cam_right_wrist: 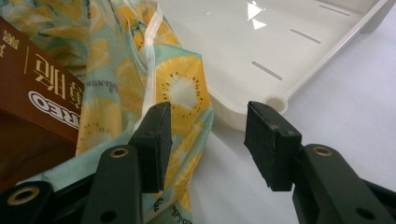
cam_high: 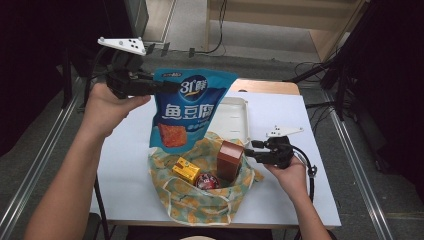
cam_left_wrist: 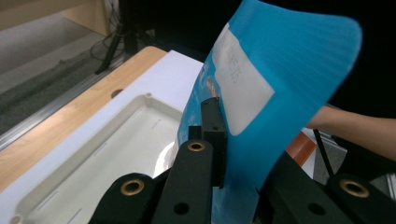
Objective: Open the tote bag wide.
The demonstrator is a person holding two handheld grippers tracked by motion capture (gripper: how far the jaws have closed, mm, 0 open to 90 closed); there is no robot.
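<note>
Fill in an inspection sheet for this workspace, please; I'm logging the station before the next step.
Surface: white table, wooden edge at the far side.
Job's things: blue snack pouch held up in the air above the fruit-print bag; bag lies open with a brown box, yellow box and a red round item inside.
Clutter: white tray behind the bag.
Grippers: left gripper shut on the pouch's edge; right gripper open, low beside the bag's rim, gripping nothing.
Cables: black cable trails from the right gripper; more on the floor beyond.
Surroundings: grey floor, metal rails, dark stands.
</note>
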